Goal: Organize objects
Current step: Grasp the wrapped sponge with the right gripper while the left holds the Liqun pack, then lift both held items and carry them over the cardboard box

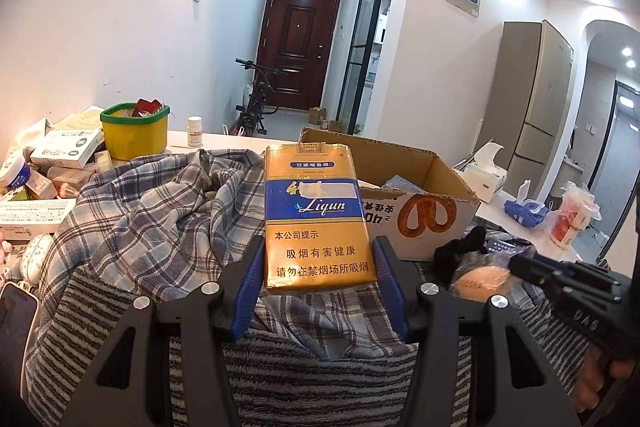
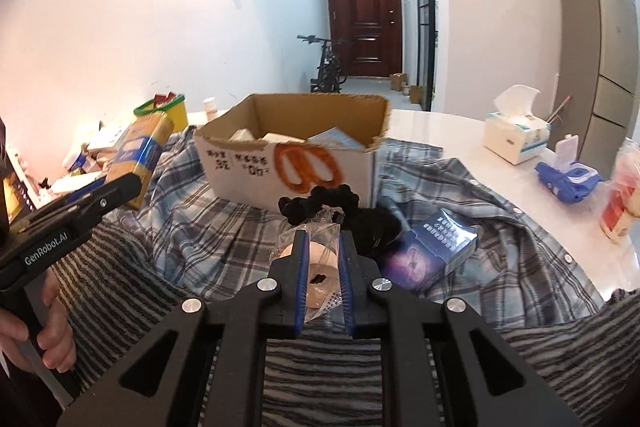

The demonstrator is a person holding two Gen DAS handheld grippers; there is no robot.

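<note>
The open cardboard box (image 2: 292, 163), printed with an orange pretzel, is seen in the upper middle of the right wrist view, just beyond and slightly above the right gripper, resting on a plaid shirt (image 2: 460, 195) spread over the worktop (image 2: 460, 135); in the left wrist view the same box (image 1: 420, 203) is found at right of centre, directly behind the held pack. The box is judged to be the likely destination, and both held things are seen just short of its near wall, the right hand's slightly nearer. In the left gripper (image 1: 318, 291) a gold and blue cigarette pack (image 1: 316, 215) is clamped by its lower end, its long axis standing upright along the fingers, the jaws about half spread on the pack's width. The right gripper (image 2: 323, 259) is seen with jaws narrowly set, pinched on a small beige roll in clear wrap (image 2: 318, 267), held at centre of the frame above the striped towel (image 2: 320, 367). A black scrunchie (image 2: 320, 201) is seen just beyond the roll, and a dark blue cigarette pack (image 2: 432, 251) lies flat at right on the shirt, untouched.
</note>
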